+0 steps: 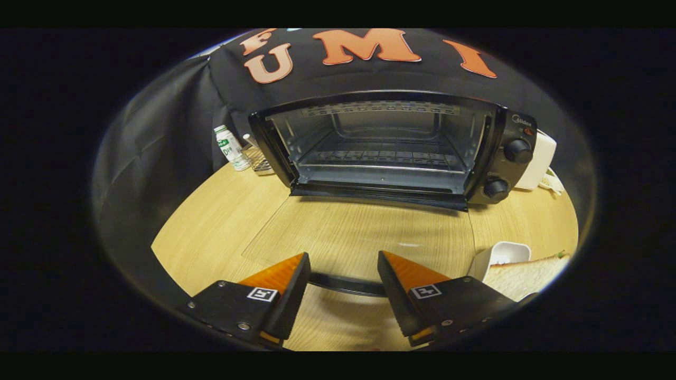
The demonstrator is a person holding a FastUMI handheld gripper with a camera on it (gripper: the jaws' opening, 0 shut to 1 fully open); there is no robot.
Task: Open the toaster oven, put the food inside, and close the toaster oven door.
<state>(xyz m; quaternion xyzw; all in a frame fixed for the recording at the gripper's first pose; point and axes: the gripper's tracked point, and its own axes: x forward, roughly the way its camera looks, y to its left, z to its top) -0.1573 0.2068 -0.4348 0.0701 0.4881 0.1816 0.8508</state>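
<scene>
Tongs (343, 274) held low and level over the worktop (211, 232), jaws apart, gripping nothing; the door handle (346, 285) lies between them. Toaster oven (391, 148) stands open beyond, at the far edge. Bread slice (523, 274) lies near the right edge, beside a white dish (501, 256).

Bread slice (528, 274) lower right cut off by view edge, far end lost. Door handle (346, 285) partly hidden behind gripper (343, 285) fingers, spread apart. White appliance (538, 161) mostly hidden behind toaster oven (391, 148). Bottle (231, 148) label too small to read.

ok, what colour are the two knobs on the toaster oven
Black, like the panel they sit on; the gripper view shows the upper knob and lower knob clearly.
</scene>
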